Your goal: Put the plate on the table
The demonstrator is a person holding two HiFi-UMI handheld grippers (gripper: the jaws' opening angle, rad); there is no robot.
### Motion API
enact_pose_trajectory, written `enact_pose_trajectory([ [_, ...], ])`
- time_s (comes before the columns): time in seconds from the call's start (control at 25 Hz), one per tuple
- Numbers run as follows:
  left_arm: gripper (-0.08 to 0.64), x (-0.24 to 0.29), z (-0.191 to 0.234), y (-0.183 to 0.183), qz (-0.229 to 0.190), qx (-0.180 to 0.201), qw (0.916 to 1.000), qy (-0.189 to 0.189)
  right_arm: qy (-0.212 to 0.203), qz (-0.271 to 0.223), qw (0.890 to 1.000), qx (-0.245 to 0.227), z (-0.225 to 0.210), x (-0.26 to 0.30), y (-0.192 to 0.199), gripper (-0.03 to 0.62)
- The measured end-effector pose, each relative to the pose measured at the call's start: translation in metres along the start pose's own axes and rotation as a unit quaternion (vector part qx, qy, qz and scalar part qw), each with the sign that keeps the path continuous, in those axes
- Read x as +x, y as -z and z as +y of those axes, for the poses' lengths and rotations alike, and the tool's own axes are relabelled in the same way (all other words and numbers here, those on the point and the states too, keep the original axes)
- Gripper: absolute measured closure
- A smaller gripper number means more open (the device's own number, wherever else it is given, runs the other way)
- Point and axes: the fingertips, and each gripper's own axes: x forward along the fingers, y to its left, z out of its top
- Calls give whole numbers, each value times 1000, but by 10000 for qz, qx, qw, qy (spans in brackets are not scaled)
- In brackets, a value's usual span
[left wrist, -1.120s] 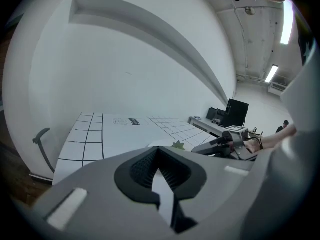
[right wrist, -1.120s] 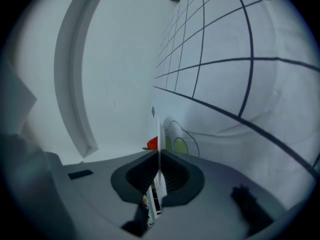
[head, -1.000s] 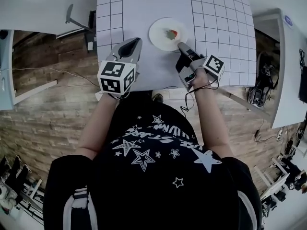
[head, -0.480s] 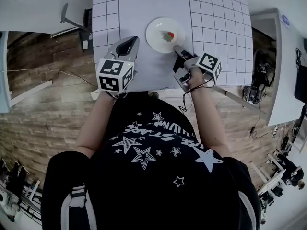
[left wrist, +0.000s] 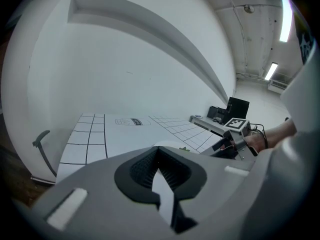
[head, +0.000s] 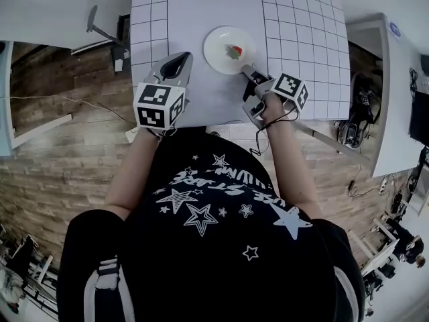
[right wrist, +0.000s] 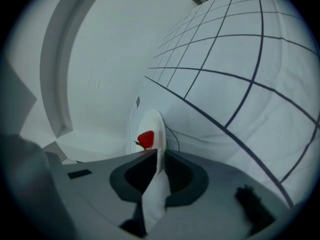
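The left tool (head: pixel 179 62) hung over the surface (head: pixel 208 99) near its front edge, jaws pressed together on nothing. Just right of it, around the middle of the surface, was a white plate (head: pixel 218 42) carrying a strawberry (head: pixel 234 51); whether it rested on the surface or sat just above it could not be told. The right tool (head: pixel 247 69) pinched the plate's near rim between almost closed jaws.

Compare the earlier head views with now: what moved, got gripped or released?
Almost nothing. The right gripper, claw shut on the plate rim, edged slightly left with it, possibly just camera drift. Nothing taken or released. The strawberry stays on the plate; the left gripper stays shut and empty over the table.
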Motion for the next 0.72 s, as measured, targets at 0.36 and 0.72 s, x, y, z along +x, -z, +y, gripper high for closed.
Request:
enact_pose_trajectory([
  [0.36,551,-21,-21,0,-118,129,9998,-79,-266,-131,9995,-101,7,-27,8,543],
  [0.72,551,-65,-53,10,-317,284,9988,-250,-785,-267,9962,-253,15,-77,35,545],
])
